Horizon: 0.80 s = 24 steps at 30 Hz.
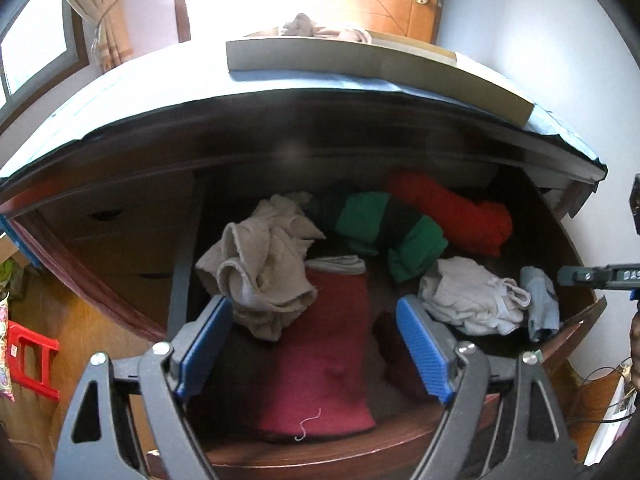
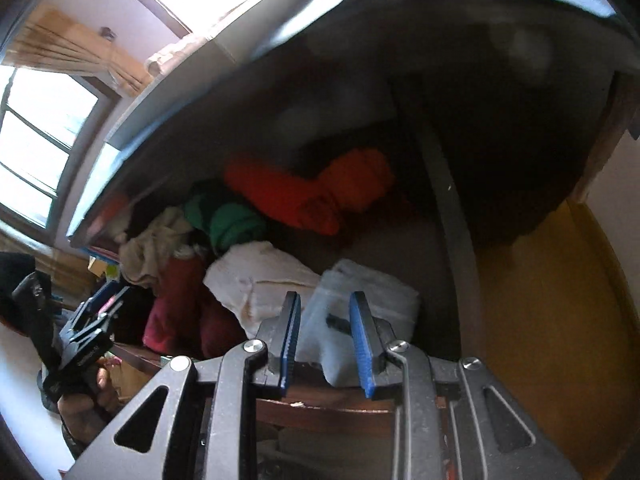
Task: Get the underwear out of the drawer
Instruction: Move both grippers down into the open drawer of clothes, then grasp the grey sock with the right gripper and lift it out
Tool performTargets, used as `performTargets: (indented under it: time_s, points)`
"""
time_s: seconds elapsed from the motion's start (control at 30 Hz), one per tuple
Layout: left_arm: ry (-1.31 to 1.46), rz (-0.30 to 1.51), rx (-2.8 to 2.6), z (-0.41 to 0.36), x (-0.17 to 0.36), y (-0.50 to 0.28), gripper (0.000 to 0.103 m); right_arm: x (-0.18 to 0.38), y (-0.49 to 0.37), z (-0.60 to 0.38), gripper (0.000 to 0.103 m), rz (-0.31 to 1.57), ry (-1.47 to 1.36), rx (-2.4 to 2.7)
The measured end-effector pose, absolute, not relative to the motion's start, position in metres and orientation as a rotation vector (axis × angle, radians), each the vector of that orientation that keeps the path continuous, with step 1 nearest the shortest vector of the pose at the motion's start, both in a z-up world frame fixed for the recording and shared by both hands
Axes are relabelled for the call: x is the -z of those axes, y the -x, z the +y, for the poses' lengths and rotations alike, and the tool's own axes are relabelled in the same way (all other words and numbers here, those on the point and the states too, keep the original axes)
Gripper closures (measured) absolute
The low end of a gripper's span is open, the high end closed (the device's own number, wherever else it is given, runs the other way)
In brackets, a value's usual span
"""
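An open dark wooden drawer (image 1: 320,436) holds loose clothes. A light blue-grey underwear (image 2: 360,304) lies at its right front corner; it also shows in the left wrist view (image 1: 540,304). My right gripper (image 2: 324,316) is open, its blue pads on either side of that underwear's near end, not closed on it. My left gripper (image 1: 316,320) is open wide over a maroon garment (image 1: 320,360) at the drawer's front. A beige crumpled garment (image 1: 264,264) lies left, a white one (image 1: 468,296) right.
A green-and-black garment (image 1: 380,224) and a red one (image 1: 452,208) lie at the drawer's back. A blue-covered tabletop (image 1: 280,88) with a flat cardboard box (image 1: 380,64) overhangs the drawer. A red stool (image 1: 32,364) stands on the floor at left.
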<state>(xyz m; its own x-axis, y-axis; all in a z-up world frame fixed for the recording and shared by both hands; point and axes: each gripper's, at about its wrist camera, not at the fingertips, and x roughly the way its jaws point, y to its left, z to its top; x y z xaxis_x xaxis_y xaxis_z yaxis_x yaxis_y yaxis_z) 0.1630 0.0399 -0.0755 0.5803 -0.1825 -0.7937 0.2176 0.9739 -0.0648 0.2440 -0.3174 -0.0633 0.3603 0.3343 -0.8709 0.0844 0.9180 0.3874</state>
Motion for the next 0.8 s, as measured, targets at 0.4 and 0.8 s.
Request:
performTargets:
  time_s: [0.4, 0.8]
  points:
    - [-0.040, 0.914, 0.239, 0.047, 0.076, -0.164, 0.017, 0.090, -0.262, -0.297, 0.043, 1.391, -0.336, -0.134]
    - [-0.011, 0.927, 0.233, 0.058, 0.080, -0.166, 0.017, 0.117, -0.278, -0.268, 0.043, 1.524, -0.052, -0.084]
